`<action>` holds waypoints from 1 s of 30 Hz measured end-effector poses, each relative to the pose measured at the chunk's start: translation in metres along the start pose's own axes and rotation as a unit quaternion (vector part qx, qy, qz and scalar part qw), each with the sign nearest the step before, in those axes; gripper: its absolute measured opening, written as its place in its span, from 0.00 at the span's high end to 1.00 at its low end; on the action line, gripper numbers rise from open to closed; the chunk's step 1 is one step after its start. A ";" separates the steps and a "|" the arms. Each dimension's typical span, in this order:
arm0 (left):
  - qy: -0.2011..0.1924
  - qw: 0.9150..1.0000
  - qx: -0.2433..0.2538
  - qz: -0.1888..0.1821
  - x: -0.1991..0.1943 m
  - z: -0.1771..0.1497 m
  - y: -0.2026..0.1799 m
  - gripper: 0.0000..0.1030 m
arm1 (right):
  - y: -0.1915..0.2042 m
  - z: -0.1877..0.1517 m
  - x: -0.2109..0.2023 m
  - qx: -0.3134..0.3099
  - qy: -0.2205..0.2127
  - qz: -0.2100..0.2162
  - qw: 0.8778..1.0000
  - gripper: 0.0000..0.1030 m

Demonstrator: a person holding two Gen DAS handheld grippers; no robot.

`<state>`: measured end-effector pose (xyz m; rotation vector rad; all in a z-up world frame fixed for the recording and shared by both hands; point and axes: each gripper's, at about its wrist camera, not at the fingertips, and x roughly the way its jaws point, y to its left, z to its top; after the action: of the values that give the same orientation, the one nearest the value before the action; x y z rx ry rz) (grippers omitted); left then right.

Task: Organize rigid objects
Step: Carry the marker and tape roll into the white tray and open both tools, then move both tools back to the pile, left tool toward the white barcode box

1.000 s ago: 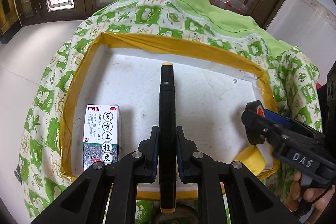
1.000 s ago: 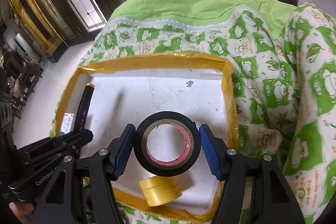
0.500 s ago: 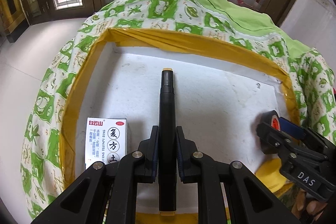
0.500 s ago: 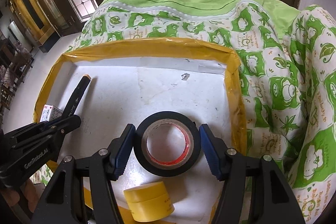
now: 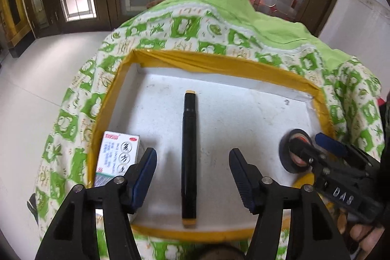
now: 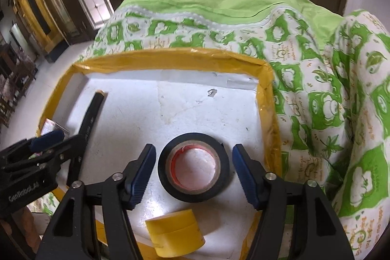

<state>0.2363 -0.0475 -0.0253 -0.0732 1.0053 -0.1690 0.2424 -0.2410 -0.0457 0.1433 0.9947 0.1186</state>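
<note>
Both grippers have just opened: left gripper straddles the marker, right gripper the black tape roll, nothing gripped. We judge both light and rigid; regrip marker mid-barrel, roll across its outer rim.

Both grippers point steeply down into the tray, side by side. The left gripper sits over the tray's near edge; its jaws have just been opening and now stand wide apart, touching nothing, though something lies between them. The right gripper hangs near the tray's right edge, its jaws also just opened, clear of what sits between them. A hand grips the right gripper's handle.
</note>
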 end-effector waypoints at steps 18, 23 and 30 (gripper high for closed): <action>-0.020 0.995 -0.097 -0.006 -0.092 -0.132 0.056 0.23 | 0.004 -0.072 -0.086 0.059 -0.026 0.090 0.994 0.23; -0.043 0.986 -0.158 -0.030 -0.113 -0.153 0.074 0.23 | 0.005 -0.112 -0.094 0.099 0.019 0.144 0.984 0.23; -0.039 0.986 -0.158 -0.030 -0.117 -0.164 0.067 0.23 | 0.013 -0.153 -0.108 0.097 0.055 0.164 0.980 0.23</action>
<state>0.0440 0.0421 -0.0246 -0.3962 0.9451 -0.0592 0.0546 -0.2357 -0.0362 0.4845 1.0869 0.3342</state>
